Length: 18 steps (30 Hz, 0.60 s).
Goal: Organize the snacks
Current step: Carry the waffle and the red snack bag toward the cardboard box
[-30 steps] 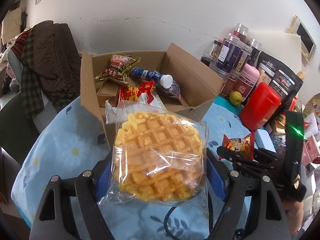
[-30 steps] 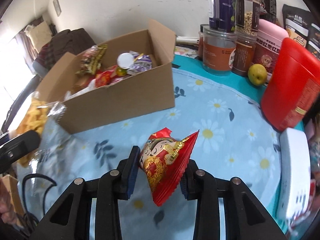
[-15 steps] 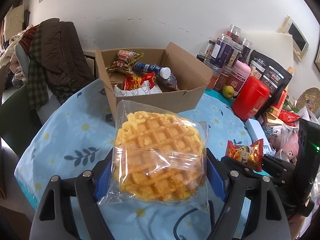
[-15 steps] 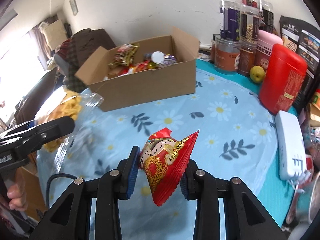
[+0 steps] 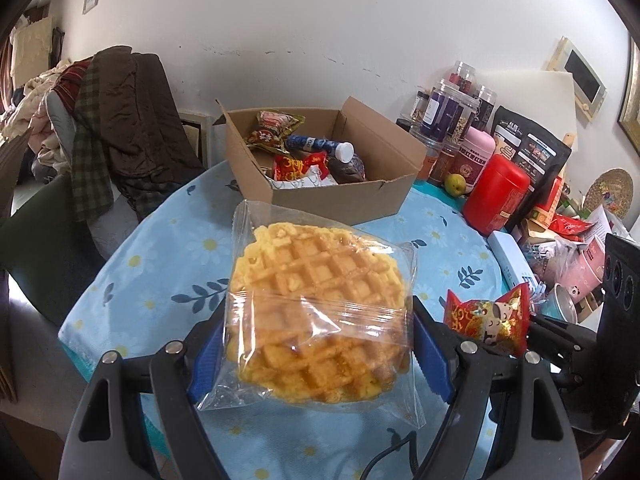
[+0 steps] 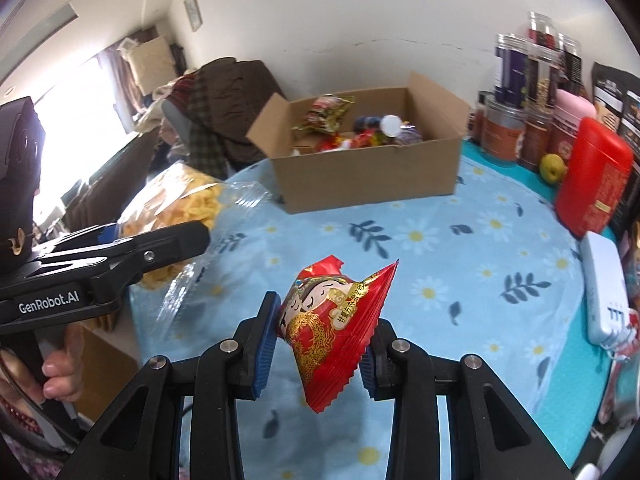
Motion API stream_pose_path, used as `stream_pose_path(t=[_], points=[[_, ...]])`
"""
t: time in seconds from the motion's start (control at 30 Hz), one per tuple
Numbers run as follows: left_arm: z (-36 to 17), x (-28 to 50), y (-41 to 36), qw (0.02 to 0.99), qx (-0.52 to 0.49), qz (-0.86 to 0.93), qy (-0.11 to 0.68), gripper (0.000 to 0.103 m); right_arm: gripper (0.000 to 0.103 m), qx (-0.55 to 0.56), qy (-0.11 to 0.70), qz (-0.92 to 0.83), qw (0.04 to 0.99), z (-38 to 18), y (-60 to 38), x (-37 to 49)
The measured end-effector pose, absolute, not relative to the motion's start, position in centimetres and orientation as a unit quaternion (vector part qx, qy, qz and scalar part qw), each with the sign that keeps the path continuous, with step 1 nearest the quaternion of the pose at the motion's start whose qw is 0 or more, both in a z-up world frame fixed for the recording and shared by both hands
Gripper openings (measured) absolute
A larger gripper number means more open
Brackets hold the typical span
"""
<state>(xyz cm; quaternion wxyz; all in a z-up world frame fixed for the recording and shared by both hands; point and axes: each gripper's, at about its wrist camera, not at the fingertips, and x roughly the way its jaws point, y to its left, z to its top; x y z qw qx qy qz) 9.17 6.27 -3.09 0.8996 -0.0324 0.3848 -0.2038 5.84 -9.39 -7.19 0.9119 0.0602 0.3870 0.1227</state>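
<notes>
In the left wrist view, the left gripper (image 5: 320, 344) is holding a wrapped waffle (image 5: 318, 312) in a clear plastic bag. The blue pads are pressing on both sides of the bag, and the jaws are standing quite wide because the waffle is broad. The waffle is filling the lower centre of the frame and is rising forward out of the claw, above the blue tablecloth (image 5: 168, 280) with daisies.

In the right wrist view, the right gripper (image 6: 320, 354) is gripping a small red snack packet (image 6: 332, 328) between narrow jaws. The packet is sitting in the lower centre of the frame, tilted, with its torn top sticking up past the fingertips. In the left wrist view, the same packet is showing at the lower right.

The cardboard box (image 6: 368, 172) is standing open in the upper centre of both views, well apart from both claws, and it is already containing several snacks and a bottle (image 5: 320, 145). A red canister (image 6: 592, 176) and some jars (image 6: 516, 80) are standing at the right edge.
</notes>
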Motion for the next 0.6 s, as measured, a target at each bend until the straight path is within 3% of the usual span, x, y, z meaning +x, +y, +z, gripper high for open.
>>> stream_pose_path(t=[0.6], points=[[2.2,12.1,6.7,0.922,-0.037,-0.218,0.317,0.081,0.035,0.019,0.339,0.171,0.925,-0.8,-8.1,9.7]])
